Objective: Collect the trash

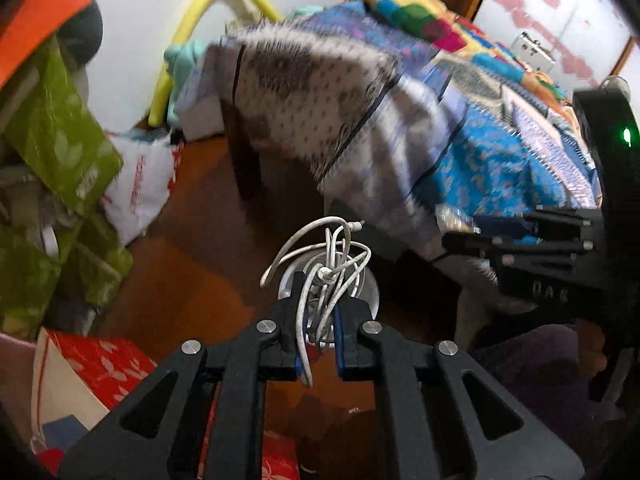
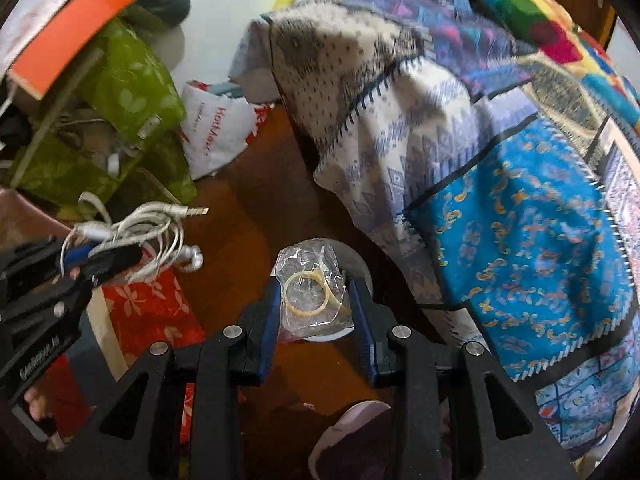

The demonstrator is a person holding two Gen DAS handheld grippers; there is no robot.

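Note:
My left gripper (image 1: 320, 312) is shut on a tangled white earphone cable (image 1: 328, 264), held in the air above the brown floor; it also shows at the left of the right wrist view (image 2: 100, 258) with the cable (image 2: 148, 224) bunched at its tips. My right gripper (image 2: 314, 300) is shut on a crumpled clear plastic bag (image 2: 312, 292) with a pale rubber band (image 2: 306, 294) inside. A round white container (image 2: 360, 268) lies on the floor just below and behind the bag; in the left wrist view it sits behind the cable (image 1: 370, 292). The right gripper appears at the right edge of the left wrist view (image 1: 472, 240).
A bed draped in patterned blankets (image 2: 480, 160) fills the right side. Green bags (image 2: 128, 92), an orange box (image 2: 76, 24) and a white shopping bag (image 2: 216, 128) pile up at the left. A red floral bag (image 2: 152, 308) sits below. A slipper (image 2: 352, 432) lies on the floor.

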